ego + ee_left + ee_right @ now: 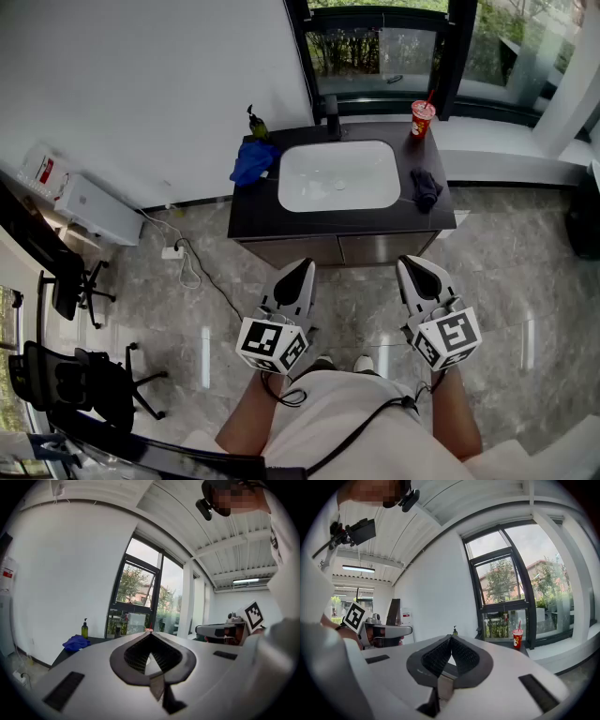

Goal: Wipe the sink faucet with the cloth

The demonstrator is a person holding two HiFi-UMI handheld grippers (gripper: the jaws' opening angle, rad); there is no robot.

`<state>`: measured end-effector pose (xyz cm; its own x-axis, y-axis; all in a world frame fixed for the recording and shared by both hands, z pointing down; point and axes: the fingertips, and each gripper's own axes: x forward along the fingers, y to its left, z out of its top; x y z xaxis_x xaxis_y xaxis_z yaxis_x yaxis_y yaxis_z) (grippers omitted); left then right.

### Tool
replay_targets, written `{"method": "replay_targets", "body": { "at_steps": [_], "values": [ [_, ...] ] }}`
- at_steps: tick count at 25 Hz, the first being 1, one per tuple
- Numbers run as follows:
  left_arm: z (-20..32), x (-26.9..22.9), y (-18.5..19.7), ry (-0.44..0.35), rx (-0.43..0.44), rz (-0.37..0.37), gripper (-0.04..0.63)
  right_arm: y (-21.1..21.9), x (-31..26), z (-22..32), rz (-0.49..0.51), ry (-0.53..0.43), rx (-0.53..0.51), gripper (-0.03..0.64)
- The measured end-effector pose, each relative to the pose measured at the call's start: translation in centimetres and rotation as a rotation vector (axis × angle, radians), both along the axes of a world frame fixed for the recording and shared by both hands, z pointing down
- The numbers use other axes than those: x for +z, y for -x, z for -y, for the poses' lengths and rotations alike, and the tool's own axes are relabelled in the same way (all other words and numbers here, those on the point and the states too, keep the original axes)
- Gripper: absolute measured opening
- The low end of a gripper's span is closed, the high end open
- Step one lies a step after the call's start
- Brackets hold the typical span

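While both tools hang well short of the black vanity counter (246,211), I have nothing in hand. The left gripper (302,267) has its jaws pressed together at the tips with only air behind them, and the right gripper (410,265) is closed the same way, empty.

The crumpled bright blue cloth (252,161) lies on the counter just left of the white rectangular basin (339,175), beside a small dark pump bottle (256,125). A second, dark grey cloth (426,187) sits bunched on the right side, near the red paper cup with a straw (422,119). The short black faucet (332,117) stands at the basin's back edge, between the two cloths.

I can't tell which cloth is meant; I'd take the blue one.

I judge it soft, light and limp, likely to sag and trail once lifted. I would spread the jaws wide and pinch a raised fold on top of the heap, not a flat edge. The faucet looks rigid and smooth, so the cloth should slide over it. The pinch must be firm enough that rubbing doesn't drag the fabric out.
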<state>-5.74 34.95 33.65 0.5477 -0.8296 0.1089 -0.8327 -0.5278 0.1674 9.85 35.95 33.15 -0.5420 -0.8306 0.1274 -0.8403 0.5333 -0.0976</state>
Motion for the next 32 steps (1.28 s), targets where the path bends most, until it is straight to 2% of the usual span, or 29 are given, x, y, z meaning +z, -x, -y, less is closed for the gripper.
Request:
{"method": "replay_targets", "body": {
  "at_steps": [8,16,21,32],
  "values": [
    [1.0,0.3,-2.0,0.003,-0.025,0.002,-0.008,-2.2,1.1,1.0,-0.003,0.023,-0.016,0.003],
    [3.9,0.5,-2.6,0.001,-0.006,-0.002,-0.008,-2.5,1.1,3.7,-0.008,0.022,-0.013,0.003],
    [7.8,1.0,-2.0,-0.005,0.028,-0.014,-0.008,-1.5,1.8,6.8,-0.018,0.034,0.019,0.003],
    [21.1,-0.1,1.5,-0.029,0.138,-0.025,-0.008,1.4,1.3,17.9,-0.027,0.044,0.112,0.003]
  ]
}}
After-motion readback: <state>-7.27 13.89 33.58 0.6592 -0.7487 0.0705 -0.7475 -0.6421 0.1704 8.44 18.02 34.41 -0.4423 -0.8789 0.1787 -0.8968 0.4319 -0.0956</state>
